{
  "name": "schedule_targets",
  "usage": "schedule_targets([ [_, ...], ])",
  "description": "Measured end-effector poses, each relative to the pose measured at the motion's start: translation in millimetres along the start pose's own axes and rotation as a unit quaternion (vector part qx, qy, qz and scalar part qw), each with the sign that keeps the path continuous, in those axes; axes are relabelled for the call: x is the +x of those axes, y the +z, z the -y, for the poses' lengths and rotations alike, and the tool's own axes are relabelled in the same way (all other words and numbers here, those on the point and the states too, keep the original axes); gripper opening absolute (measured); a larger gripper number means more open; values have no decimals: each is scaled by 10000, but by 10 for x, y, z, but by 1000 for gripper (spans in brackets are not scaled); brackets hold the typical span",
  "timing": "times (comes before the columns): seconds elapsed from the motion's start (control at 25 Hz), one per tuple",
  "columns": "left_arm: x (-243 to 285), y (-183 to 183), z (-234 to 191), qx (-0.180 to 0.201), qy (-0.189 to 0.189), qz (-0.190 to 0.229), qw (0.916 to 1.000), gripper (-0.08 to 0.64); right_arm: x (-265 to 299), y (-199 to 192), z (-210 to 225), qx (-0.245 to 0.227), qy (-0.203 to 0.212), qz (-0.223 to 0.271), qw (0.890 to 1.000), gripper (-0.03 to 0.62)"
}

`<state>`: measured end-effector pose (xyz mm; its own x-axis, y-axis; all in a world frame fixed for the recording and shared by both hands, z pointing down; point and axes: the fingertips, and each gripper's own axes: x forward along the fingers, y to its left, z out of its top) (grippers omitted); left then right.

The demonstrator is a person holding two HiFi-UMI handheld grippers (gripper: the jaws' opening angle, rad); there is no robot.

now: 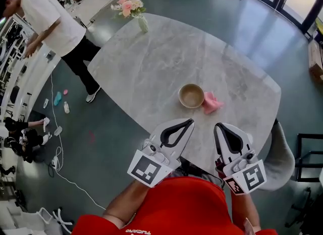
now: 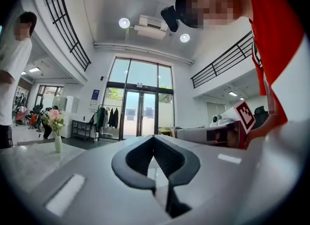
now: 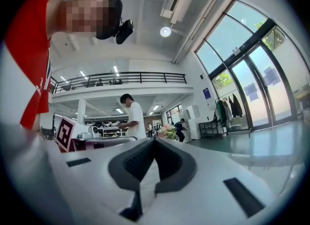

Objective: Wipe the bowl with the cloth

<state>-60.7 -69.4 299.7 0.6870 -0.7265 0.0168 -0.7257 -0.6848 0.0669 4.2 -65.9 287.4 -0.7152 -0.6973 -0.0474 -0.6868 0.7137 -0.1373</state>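
Observation:
A tan bowl (image 1: 191, 96) sits upright on the grey marble table (image 1: 151, 62), near its front edge. A crumpled pink cloth (image 1: 211, 102) lies just to the bowl's right, touching it. My left gripper (image 1: 190, 122) is held above the table's front edge, short of the bowl, shut with nothing in it. My right gripper (image 1: 217, 126) hovers beside it, below the cloth, also shut and empty. In both gripper views the jaw tips meet, left gripper (image 2: 154, 137) and right gripper (image 3: 155, 140), and neither bowl nor cloth shows there.
A vase of pink flowers (image 1: 134, 10) stands at the table's far edge. A person in a white shirt (image 1: 53, 21) stands on the floor at the far left. A grey chair (image 1: 280, 158) sits at the table's right. Cables and small items lie on the floor at left.

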Motion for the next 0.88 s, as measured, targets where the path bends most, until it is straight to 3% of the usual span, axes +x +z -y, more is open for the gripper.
schedule_targets([
  [0.88,-2,-72,20,-131,75,29,9999,5,-10,-83,-11,-30,-55,-154,9999,2],
])
